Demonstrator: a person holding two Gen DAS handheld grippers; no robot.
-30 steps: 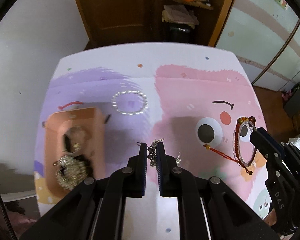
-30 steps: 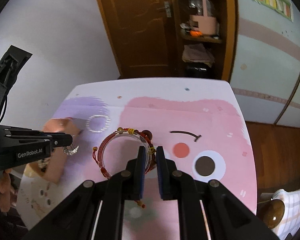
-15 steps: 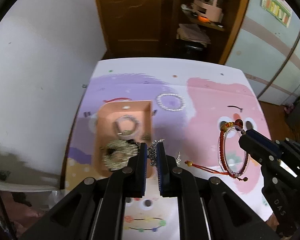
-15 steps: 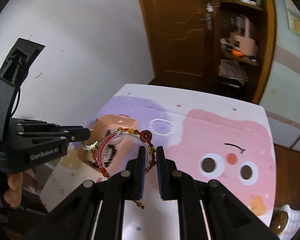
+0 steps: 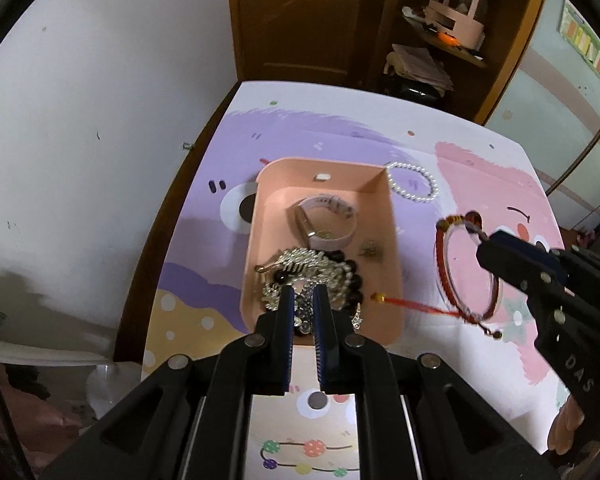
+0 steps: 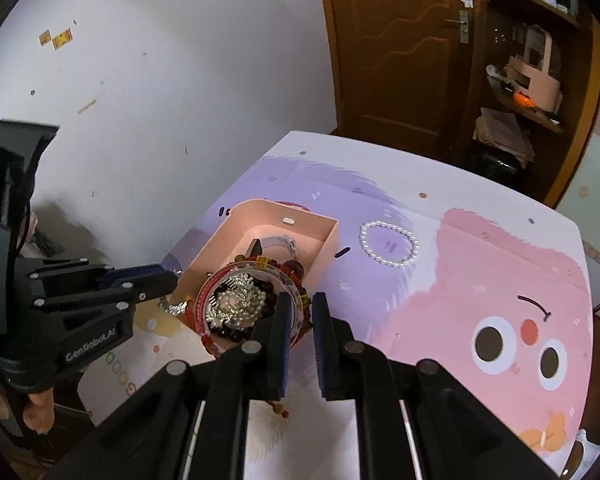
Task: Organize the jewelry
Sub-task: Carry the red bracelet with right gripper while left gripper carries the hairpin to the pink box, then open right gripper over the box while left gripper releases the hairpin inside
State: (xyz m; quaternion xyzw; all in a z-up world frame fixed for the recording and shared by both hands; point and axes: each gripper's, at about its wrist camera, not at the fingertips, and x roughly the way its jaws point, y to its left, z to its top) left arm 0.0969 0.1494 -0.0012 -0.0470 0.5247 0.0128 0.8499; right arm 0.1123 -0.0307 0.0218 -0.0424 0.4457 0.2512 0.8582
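Observation:
My left gripper [image 5: 303, 294] is shut on a small silver chain piece [image 5: 305, 309] and hovers over the near end of the pink tray [image 5: 394, 240]. In the tray lie a pale pink band [image 5: 332, 216], a silver cluster [image 5: 300, 262] and dark beads [image 5: 353, 276]. My right gripper [image 6: 298, 300] is shut on a red cord bracelet [image 6: 202, 305] with a clear ring, which hangs over the tray [image 6: 325, 246]. The left wrist view shows that gripper [image 5: 483, 245] and bracelet [image 5: 440, 264] right of the tray. The left gripper [image 6: 173, 278] holds its silver piece [image 6: 171, 307] beside the bracelet.
A pearl bracelet [image 5: 414, 185] lies on the cartoon-printed table cover [image 5: 500, 184] just behind the tray's right corner, also seen as the pearl bracelet [image 6: 389, 244]. The table's left edge meets a white wall. A wooden door and shelves stand behind the far edge.
Both grippers have travelled left across the table with their pieces still held. The left one now sits over the tray's near end, and the red bracelet has come over the tray.

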